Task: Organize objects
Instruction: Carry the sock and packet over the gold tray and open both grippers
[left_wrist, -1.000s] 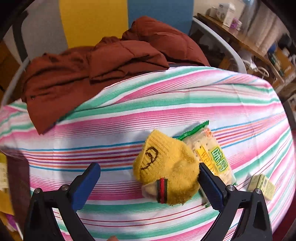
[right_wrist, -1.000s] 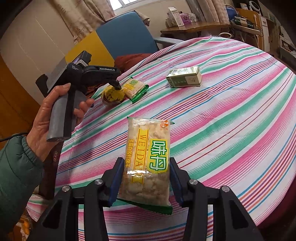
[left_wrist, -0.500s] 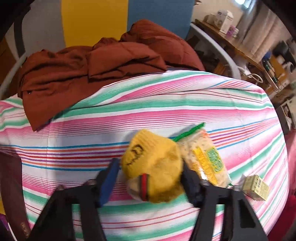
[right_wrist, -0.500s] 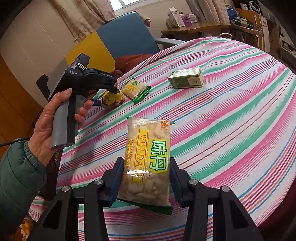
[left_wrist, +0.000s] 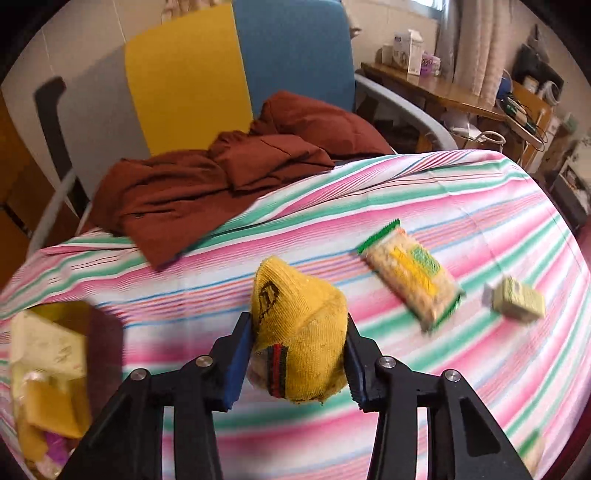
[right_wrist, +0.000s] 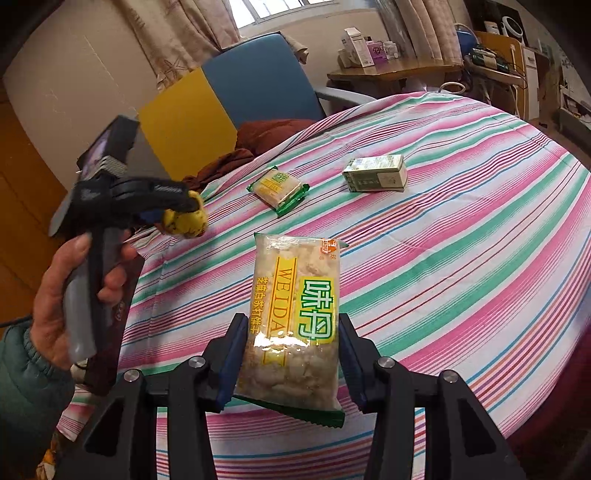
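Above the counter (right_wrist: 461, 236), sock (left_wrist: 299, 343) is clamped in left tool (left_wrist: 295, 365), snack pack (right_wrist: 295, 317) in right tool (right_wrist: 291, 362); second pack (right_wrist: 277, 186) and box (right_wrist: 375, 173) are left unsorted.

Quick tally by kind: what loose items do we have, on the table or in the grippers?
Snack packs: 2, one in the right gripper (pack), one on the tablecloth
Yellow sock: 1, in the left gripper (sock)
Green box: 1, on the tablecloth
Total: 4
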